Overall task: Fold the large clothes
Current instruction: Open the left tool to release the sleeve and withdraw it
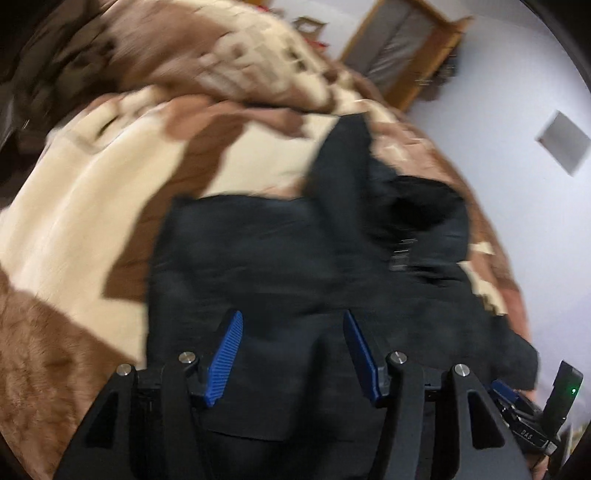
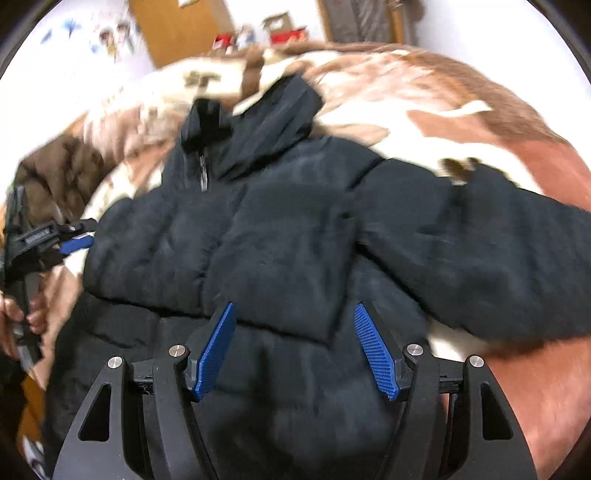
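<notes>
A dark navy puffer jacket [image 2: 280, 229] lies spread on a brown and cream blanket, collar and zip toward the far side and one sleeve [image 2: 495, 251] stretched out to the right. In the left wrist view the jacket [image 1: 295, 273] fills the middle. My left gripper [image 1: 293, 317] hovers over the jacket, jaws apart with nothing pinched between the blue pads. My right gripper [image 2: 295, 314] is open above the jacket's lower front. The left gripper [image 2: 75, 242] also shows at the jacket's left edge, held by a hand [image 2: 18, 314].
The plush blanket [image 1: 85, 206] covers a bed and bunches up at the far side. A wooden-framed door or mirror [image 1: 402, 48] stands against the white wall [image 1: 517, 92]. Red boxes [image 2: 284, 35] and a wooden door [image 2: 181, 26] are beyond the bed.
</notes>
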The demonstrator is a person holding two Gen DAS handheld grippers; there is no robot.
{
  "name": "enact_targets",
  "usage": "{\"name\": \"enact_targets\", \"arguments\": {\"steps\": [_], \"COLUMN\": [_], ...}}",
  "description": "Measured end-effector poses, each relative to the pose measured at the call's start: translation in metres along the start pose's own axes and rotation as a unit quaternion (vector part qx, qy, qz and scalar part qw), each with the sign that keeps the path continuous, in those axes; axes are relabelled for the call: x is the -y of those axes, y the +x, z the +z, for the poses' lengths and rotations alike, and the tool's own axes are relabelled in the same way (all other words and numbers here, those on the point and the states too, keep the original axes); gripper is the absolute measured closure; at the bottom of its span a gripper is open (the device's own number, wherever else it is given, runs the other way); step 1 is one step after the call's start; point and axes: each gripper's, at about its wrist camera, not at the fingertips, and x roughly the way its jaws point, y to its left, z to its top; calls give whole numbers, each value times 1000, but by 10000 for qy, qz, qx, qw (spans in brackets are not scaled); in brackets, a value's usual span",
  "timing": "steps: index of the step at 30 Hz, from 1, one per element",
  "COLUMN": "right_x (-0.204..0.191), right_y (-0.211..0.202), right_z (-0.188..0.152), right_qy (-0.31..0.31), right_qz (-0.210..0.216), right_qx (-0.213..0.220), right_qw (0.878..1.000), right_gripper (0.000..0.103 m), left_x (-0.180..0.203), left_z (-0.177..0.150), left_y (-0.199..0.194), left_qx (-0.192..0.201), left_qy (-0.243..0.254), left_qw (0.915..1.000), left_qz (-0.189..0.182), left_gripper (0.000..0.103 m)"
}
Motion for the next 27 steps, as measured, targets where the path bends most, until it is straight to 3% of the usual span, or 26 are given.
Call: {"name": "enact_targets", "arguments": {"steps": [5, 9, 11, 15, 17, 20, 22, 27], "right_x": [10, 7, 2, -8, -10, 2, 11, 12], "right_y": [39, 20, 1, -14, 2, 57, 85, 80], "right_z": [34, 39, 36, 51, 67, 78, 76, 82], "right_qy": [61, 4, -5, -209, -268, -239, -188, -99], "right_qz": [-335, -491, -383, -433, -437, -589, -521, -536], "right_qx": [-83, 135, 388, 895, 797, 155, -5, 9], "right_qw": [9994, 9987, 9985, 9948, 9955, 9979, 9985, 9985], "right_gripper": [42, 42, 42, 42, 42, 42, 42, 40], "left_x": [-18, -8, -1, -3, -13, -19, -18, -14], "left_z": [-5, -1, 7, 28, 34, 31, 27, 27], "left_y": [19, 5, -4, 5, 25, 47, 56, 62], "left_qx": [-74, -36, 181, 421, 300, 180, 201, 169], "left_qy": [8, 154, 321, 509, 342, 266, 309, 409], "left_qw": [9999, 9998, 9992, 9972, 9978, 9979, 9976, 9965], "left_qz": [90, -93, -135, 360, 473, 559, 588, 702], "left_gripper": [45, 45, 45, 45, 45, 45, 45, 45]}}
